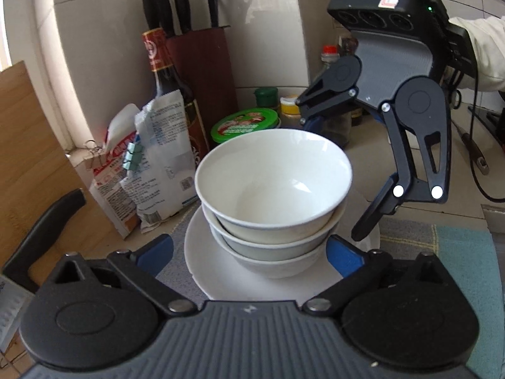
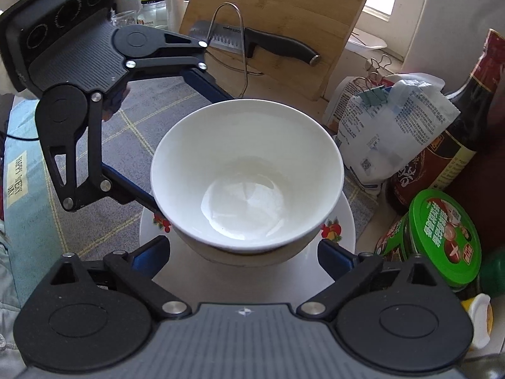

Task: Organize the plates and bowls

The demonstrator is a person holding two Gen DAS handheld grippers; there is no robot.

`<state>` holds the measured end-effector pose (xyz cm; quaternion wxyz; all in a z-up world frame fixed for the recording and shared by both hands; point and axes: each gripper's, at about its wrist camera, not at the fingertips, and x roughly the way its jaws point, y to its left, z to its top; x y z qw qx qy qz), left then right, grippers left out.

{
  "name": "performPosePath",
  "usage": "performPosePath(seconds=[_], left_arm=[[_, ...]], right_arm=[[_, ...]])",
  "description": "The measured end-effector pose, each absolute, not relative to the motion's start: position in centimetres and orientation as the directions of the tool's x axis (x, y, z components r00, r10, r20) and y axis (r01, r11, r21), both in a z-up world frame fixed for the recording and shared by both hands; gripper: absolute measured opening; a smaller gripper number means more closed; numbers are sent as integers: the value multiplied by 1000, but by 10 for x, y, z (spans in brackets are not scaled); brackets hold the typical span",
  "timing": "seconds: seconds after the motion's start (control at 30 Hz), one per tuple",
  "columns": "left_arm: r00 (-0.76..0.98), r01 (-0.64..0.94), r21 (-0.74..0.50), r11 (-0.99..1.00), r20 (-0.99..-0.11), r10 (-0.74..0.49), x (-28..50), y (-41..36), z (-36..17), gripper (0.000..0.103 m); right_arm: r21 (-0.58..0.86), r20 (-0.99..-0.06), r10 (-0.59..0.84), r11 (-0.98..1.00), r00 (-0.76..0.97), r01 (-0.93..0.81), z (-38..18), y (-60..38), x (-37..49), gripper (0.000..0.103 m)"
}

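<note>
Both our tongs stand spread wide with nothing between the pads: the left gripper [image 1: 249, 255] flanks the base of the bowl stack [image 1: 273, 199], and the right gripper [image 2: 243, 252] straddles it from the opposite side without touching. Three white bowls sit nested on the plate [image 1: 217, 271], which rests on the checked cloth [image 2: 132, 132]. We judge the stacking done, or nearly so; no loose plates or bowls show elsewhere on the counter.

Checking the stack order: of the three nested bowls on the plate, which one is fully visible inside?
The top bowl: its whole white inside shows, while the two bowls under it show only their outer rims.
</note>
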<state>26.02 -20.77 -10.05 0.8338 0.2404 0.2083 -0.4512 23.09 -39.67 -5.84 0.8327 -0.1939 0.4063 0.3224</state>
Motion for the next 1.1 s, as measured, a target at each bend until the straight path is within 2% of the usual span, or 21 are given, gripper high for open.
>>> performPosePath(seconds=[0.27,0.47,0.7,0.87,1.1], left_arm=[[589,758,114,643,-545,-597,232,-183,-90,102],[701,615,124,779,-539,-467,203,-175,-71,102],[731,484,68,872,-579,-361,188,-161,-47,102],[732,460,71,885,-595,-333,179,-155,-39,102],[724,463,55,885,-599,-341,171,-153,-30,102]], right_arm=[[-94,-808,207,879,551,-468,-50,-387,199,103],[-31,-800,54,991,598,-131,-39,-376,167,103],[72,-763,-63,981,644,182,-25,-363,124,103],[83,-749,-123,957,651,277,-18,-353,104,103],[93,-734,-130,953,666,288,-12,-343,94,103]])
